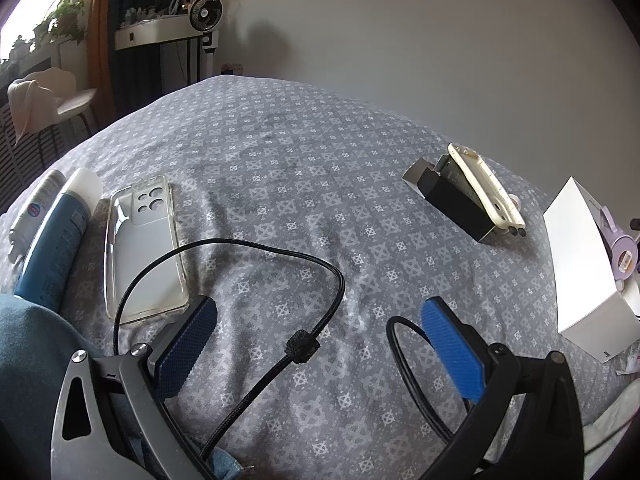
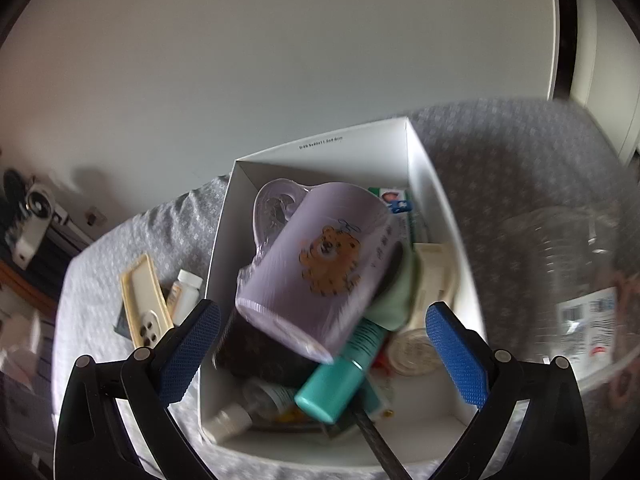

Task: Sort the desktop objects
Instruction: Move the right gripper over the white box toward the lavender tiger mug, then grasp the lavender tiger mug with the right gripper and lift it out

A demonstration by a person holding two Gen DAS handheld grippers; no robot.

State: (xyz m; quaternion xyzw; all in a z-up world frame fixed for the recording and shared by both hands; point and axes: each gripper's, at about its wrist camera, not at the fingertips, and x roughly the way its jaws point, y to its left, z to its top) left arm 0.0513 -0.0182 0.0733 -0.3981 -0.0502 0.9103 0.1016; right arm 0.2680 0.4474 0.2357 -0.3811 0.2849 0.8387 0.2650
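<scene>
Roughly half done, judging by the load: the white open-top cardboard box (image 2: 320,148) already holds a lilac ceramic mug with a tiger print (image 2: 316,268) lying on its side on top, a teal cylindrical tube (image 2: 340,380), a small clear bottle with a white cap (image 2: 240,412), a cream round-lidded container (image 2: 416,352) and more items too buried to identify. Right hand-held gripper (image 2: 324,352) hovers over the box with its blue pads apart, holding nothing. Left hand-held gripper (image 1: 316,344) is also spread and empty, with a black braided cable (image 1: 256,384) looping on the cloth between its fingers; contact with the pads can't be confirmed. Still left out, in my read: that cable, a clear soft phone case (image 1: 144,248), a blue tube with a white cap (image 1: 60,240), a small white bottle beside it (image 1: 32,208), a cream phone case (image 1: 488,184) leaning on a black carton (image 1: 456,204), and a white-capped pill bottle (image 2: 186,292) just beside the box. A large clear plastic bottle (image 2: 572,280) sits right of the box, blurred. Surface is a counter under a grey patterned cloth (image 1: 280,152), wrinkled, pushed against a plain pale wall (image 1: 400,40). Room: small white desk fan (image 1: 206,10) on a shelf, plants at a bright window (image 1: 64,20), a beige chair (image 1: 52,96).
</scene>
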